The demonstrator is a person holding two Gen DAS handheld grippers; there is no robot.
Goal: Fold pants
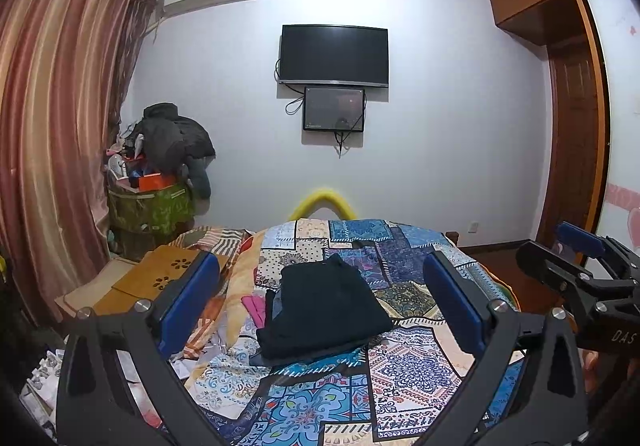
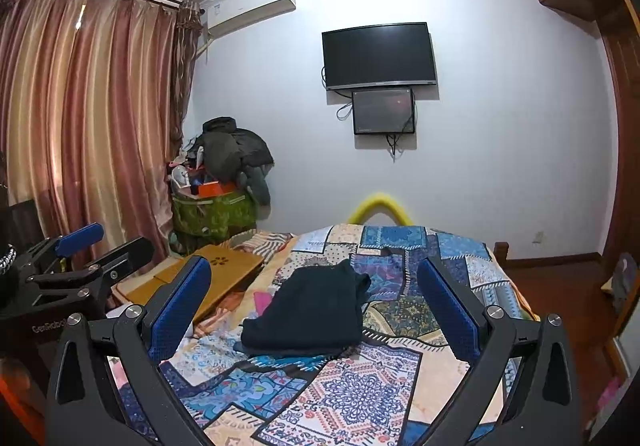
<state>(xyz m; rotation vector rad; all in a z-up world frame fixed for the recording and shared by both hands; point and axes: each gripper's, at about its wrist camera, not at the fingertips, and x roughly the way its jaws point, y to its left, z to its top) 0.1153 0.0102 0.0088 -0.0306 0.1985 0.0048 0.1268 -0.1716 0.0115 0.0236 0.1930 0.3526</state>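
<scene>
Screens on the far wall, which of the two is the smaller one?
The lower screen, hanging just under the wide black television. It is narrower and shorter, with cables looping beside and below it.

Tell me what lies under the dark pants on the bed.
The dark pants lie folded on the patchwork bedspread. A blue-grey fabric edge sticks out beneath their near corner. What it belongs to is covered.

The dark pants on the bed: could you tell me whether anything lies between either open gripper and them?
Nothing visible does. The folded pants lie on the patchwork bedspread, with only bare bedspread between them and the left gripper or the right gripper. A pink item lies beside the pants, off to the side.
</scene>
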